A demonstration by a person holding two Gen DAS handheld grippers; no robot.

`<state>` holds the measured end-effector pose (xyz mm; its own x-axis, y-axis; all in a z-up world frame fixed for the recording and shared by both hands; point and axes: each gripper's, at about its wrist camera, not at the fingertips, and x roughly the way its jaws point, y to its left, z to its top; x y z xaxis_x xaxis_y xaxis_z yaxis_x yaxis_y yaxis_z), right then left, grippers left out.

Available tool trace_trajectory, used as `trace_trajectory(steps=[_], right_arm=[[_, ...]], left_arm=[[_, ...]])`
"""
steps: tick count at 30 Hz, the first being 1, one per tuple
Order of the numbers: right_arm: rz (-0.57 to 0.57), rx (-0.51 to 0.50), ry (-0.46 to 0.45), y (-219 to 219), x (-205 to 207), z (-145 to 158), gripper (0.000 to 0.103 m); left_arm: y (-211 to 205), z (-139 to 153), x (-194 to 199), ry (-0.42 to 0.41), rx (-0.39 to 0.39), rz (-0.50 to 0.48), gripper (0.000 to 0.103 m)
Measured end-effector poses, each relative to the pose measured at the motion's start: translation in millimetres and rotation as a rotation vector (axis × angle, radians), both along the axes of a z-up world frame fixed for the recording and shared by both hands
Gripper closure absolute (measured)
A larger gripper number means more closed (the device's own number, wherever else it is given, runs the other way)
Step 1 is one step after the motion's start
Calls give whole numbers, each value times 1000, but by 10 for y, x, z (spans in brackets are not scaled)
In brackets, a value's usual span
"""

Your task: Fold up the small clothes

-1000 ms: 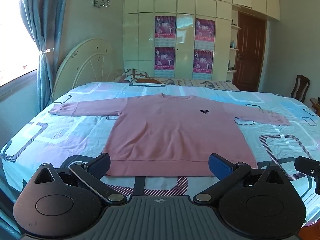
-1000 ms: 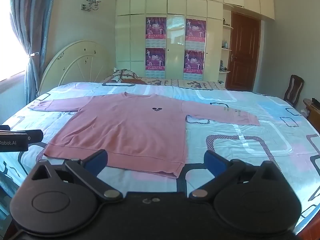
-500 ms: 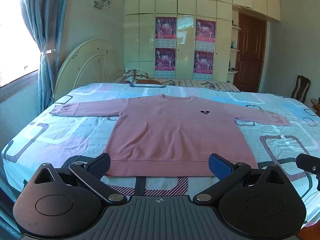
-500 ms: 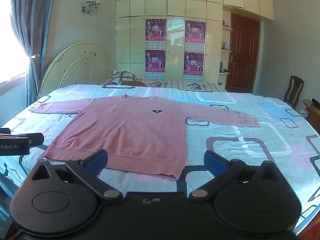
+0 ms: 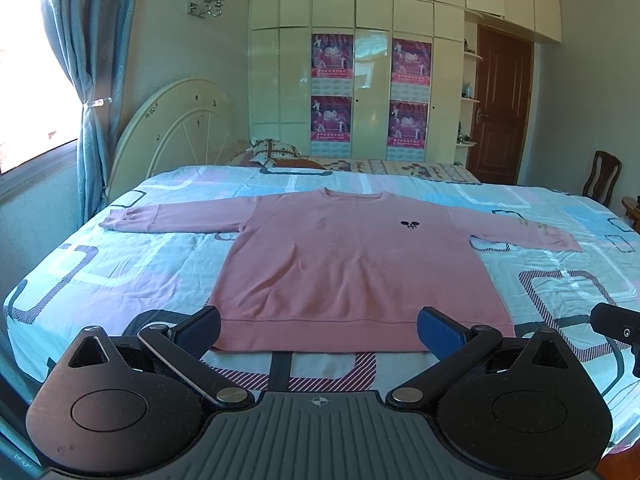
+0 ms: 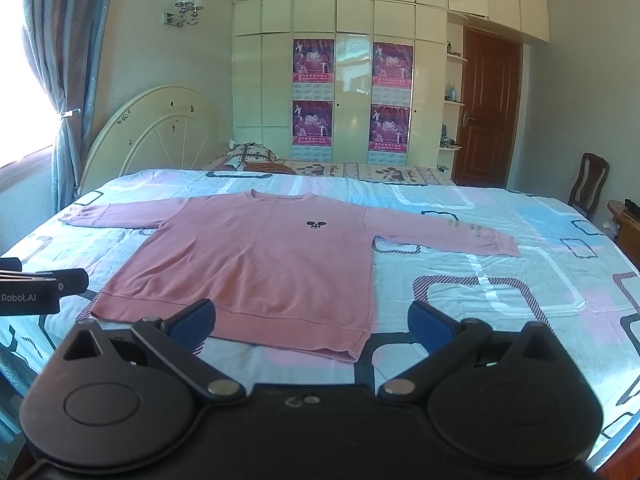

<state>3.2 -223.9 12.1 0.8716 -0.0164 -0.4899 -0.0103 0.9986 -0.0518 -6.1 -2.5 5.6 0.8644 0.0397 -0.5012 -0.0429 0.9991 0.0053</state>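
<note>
Pink long-sleeved sweatshirt [image 5: 352, 264] lies flat and face up on the bed [image 5: 120, 264], spread out unfolded; both sleeves stretched out sideways, neckline toward the far side, ribbed hem along the near edge; small dark emblem [image 5: 410, 224] on the chest; faint lettering on the sleeve that reaches right

Left gripper [image 5: 318, 326] released, jaws spread wide, nothing between them; it sits low at the near edge of the bed, just in front of the hem, blue pads [image 5: 440, 330] framing the hem's width; not touching the cloth as far as can be told

Right gripper [image 6: 310, 320] likewise released and empty, jaws wide apart; in its own view it faces the sweatshirt's right hem corner [image 6: 356, 354], which lies between the two fingers; the left gripper's body shows at the left edge of this view, a "Robot.AI" label on it

Bedsheet patterned in pale blue, pink and white with dark outlined shapes; cream arched headboard [image 5: 172, 128] at left; cream wardrobe [image 5: 368, 64] behind with four magenta posters [image 5: 332, 56]; brown door [image 5: 500, 108] to the right; blue curtain [image 5: 88, 80] by the window; wooden chair [image 5: 604, 176] at far right
</note>
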Motion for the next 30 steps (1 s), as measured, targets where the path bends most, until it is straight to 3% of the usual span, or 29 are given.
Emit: trace_trajectory(steps=[30], right_arm=[[15,-1,-1,0,17,37,1]], left_arm=[[-40,26,-2,1,1,3,0]])
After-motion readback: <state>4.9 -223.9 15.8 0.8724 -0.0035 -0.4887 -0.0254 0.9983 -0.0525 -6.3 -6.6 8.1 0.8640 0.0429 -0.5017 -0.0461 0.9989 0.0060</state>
